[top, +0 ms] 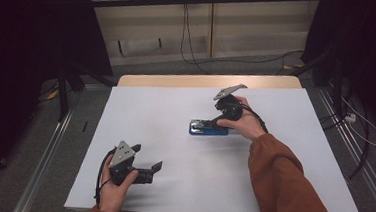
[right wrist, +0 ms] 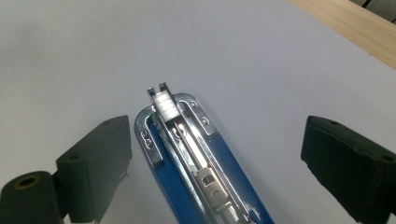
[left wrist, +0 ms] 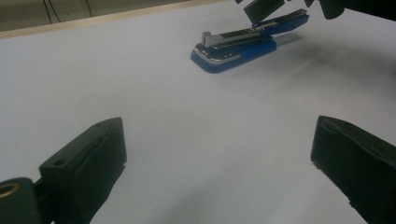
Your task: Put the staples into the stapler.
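Blue stapler [top: 208, 128] is laid flat near the middle of the white table [top: 174, 135], top swung open, staples seen inside. R gripper [right wrist: 215, 154] is held wide open w/ nothing gripped, stapler between its jaws. L gripper [left wrist: 219, 158] is open & empty, well apart. If squeezed crooked, stapler could be pushed away or staples spilled

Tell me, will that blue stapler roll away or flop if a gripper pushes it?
The blue stapler probably won't roll: its flat base lies on the white table. It looks stiff, with metal rails, and likely heavy for its size. Its metal staple channel sits open to view, so a push on top might make a hinged part swing.
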A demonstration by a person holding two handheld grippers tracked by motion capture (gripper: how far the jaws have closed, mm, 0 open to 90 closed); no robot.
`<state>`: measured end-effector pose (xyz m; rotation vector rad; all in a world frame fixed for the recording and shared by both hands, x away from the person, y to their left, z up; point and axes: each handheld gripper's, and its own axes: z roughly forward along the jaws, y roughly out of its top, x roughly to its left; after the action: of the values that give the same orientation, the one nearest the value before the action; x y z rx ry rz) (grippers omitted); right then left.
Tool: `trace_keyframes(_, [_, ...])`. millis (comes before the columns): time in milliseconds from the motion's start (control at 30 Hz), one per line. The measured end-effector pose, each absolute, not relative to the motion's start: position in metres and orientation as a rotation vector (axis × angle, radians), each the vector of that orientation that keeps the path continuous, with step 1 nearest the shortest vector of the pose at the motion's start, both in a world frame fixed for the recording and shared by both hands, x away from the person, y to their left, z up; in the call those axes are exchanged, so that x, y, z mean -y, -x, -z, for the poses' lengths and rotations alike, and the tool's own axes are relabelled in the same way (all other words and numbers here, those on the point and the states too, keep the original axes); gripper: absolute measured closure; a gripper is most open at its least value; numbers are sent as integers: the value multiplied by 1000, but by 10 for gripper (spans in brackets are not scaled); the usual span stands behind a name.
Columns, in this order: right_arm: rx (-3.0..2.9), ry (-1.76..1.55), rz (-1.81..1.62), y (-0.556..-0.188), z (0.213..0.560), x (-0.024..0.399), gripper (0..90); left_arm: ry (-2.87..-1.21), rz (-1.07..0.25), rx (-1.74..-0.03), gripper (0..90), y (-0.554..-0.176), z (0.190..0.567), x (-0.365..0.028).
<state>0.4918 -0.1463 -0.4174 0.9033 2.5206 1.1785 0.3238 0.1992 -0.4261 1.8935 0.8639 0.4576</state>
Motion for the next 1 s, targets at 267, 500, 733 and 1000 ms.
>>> trace_keyframes(267, [-2430,-972,-1203,-480,420,157,65,-1888,-456,-867,36,-324,426,-200])
trace_keyframes(500, [-2331,-1017,-1229,-469,420,165,41,-1889,-456,-871,36,-325,426,-200])
trace_keyframes(733, [-2260,-1044,-1231,-458,419,174,41,-1887,-458,-870,36,-325,426,-201])
trace_keyframes(1000, [-2198,-1069,-1240,-446,421,182,41,-1888,-454,-873,36,-325,427,-201])
